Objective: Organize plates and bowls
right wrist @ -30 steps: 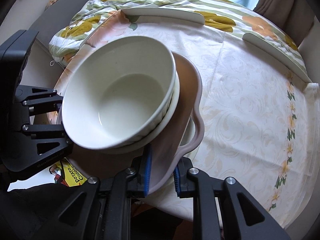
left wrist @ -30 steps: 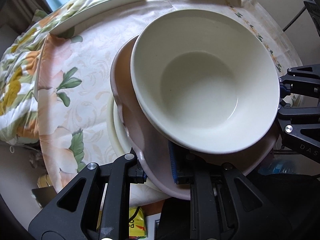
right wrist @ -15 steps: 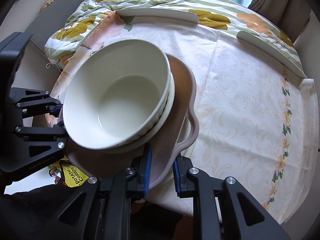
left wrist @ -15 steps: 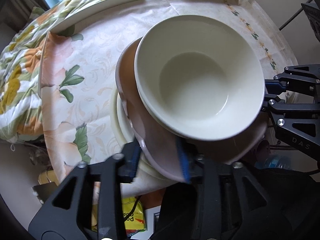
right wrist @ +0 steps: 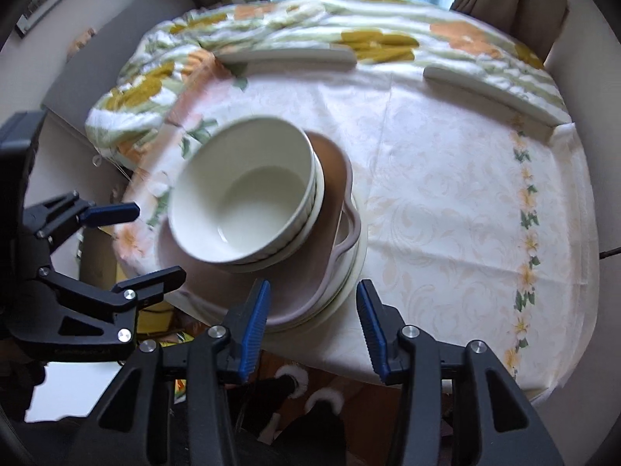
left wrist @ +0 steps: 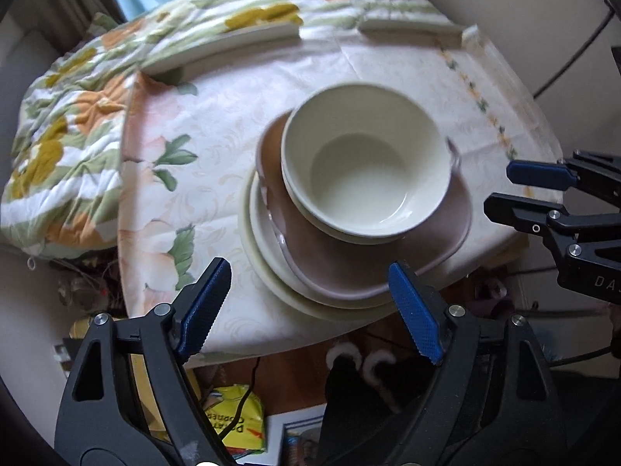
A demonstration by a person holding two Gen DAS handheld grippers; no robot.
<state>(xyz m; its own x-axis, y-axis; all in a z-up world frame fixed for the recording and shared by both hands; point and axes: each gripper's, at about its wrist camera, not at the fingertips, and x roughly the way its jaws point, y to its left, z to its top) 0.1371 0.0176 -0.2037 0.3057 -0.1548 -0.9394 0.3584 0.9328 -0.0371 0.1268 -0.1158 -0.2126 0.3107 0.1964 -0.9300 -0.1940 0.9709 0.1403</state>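
Left gripper (left wrist: 310, 306): our jaws are spread wide, blue pads clear of everything, nothing between them. It sits just off the near edge of the table (left wrist: 217, 143), facing the stack. Right gripper (right wrist: 312, 320): also spread, nothing pinched, hovering just short of the stack's near rim. Each gripper shows in the other's view, off to the side, jaws apart.

Stack location: near edge of the round table, on the pale floral tablecloth (right wrist: 446, 202). Bottom up:
- cream plate (left wrist: 264, 272), flat on the cloth, rim showing on the near and left side
- pink scalloped plate (left wrist: 349, 268) on top of it, overhanging the cream one toward the right in the left wrist view
- cream bowl (left wrist: 368, 171) on top, upright, empty. From the right wrist view a second rim shows under it, so it looks like two nested bowls (right wrist: 248, 190); we can't be certain.

The stack overlaps the table edge slightly on the near side.

Elsewhere on the table: two long pale curved pieces (right wrist: 287, 54) at the far edge, well apart from the stack. A flowered quilt (left wrist: 58, 147) is bunched at the far left, draping off the table. Below the table edge: a yellow snack bag (left wrist: 233, 419) on the floor, and dark fur-trimmed slippers (right wrist: 310, 392).

Both views are slightly motion-blurred.
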